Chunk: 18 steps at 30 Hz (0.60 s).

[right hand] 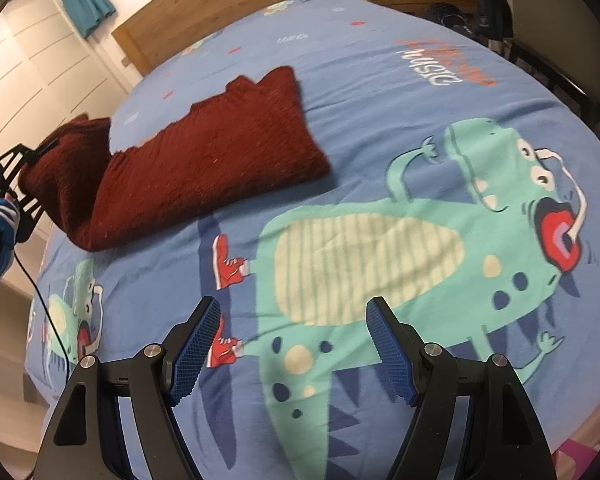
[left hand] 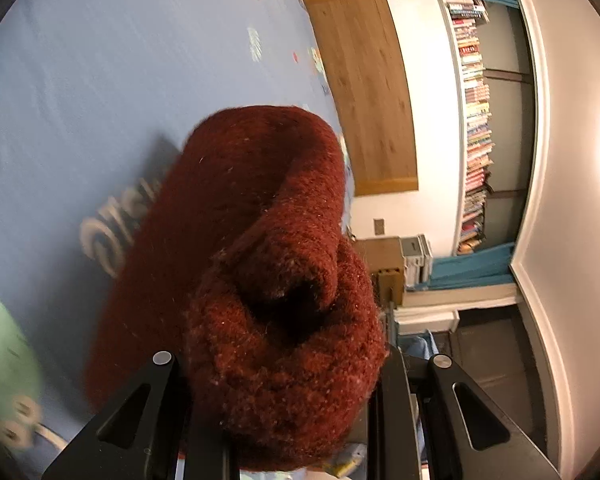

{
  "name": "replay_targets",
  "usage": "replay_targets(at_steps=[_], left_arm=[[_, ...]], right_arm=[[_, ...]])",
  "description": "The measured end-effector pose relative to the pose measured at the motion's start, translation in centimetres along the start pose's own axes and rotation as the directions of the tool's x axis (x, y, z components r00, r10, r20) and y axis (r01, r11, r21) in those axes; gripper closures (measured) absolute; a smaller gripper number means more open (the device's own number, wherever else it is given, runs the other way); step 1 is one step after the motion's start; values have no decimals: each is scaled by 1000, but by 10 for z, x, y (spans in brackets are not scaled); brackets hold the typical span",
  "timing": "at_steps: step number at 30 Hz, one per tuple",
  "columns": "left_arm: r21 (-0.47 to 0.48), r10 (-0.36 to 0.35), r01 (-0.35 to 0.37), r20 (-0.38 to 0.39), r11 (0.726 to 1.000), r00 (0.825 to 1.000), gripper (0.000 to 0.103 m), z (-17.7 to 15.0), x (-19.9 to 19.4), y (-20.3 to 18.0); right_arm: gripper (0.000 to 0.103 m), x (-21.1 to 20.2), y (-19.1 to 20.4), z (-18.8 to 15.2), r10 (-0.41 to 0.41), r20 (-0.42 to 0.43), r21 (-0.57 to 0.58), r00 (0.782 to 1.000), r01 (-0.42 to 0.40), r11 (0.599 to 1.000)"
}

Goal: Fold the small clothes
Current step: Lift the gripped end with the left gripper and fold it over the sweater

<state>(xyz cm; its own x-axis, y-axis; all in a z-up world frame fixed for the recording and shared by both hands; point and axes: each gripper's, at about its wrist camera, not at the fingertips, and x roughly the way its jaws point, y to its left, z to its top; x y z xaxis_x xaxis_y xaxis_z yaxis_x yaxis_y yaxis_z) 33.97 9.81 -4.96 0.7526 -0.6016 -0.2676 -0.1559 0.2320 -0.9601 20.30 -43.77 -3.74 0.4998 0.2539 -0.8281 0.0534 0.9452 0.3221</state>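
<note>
A dark red knitted garment (right hand: 204, 160) lies on the blue bedspread (right hand: 380, 120), stretched from the bed's middle to its left edge. My left gripper (left hand: 284, 420) is shut on one end of the garment (left hand: 260, 240) and lifts it, so the knit bunches up between the fingers and fills the left wrist view. The left gripper also shows in the right wrist view (right hand: 32, 152) at the far left. My right gripper (right hand: 292, 344) is open and empty, hovering above the bedspread's green dinosaur print, well to the right of the garment.
The bedspread has a large green dinosaur print (right hand: 380, 264). A wooden headboard (right hand: 228, 4) stands behind the bed. A bookshelf (left hand: 474, 120) with teal curtains and boxes (left hand: 384, 264) lie beyond the bed. A cable (right hand: 40, 292) hangs at the left edge.
</note>
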Motion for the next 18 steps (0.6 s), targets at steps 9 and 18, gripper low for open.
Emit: replay_targets(at_steps=[9, 18], left_arm=[[89, -23, 39, -174, 995, 984, 86, -63, 83, -44], [516, 378, -193, -280, 835, 883, 86, -161, 163, -55]], right_arm=[[26, -17, -27, 0, -4, 31, 46, 1000, 3, 999], [26, -21, -50, -8, -5, 33, 97, 999, 2, 995]])
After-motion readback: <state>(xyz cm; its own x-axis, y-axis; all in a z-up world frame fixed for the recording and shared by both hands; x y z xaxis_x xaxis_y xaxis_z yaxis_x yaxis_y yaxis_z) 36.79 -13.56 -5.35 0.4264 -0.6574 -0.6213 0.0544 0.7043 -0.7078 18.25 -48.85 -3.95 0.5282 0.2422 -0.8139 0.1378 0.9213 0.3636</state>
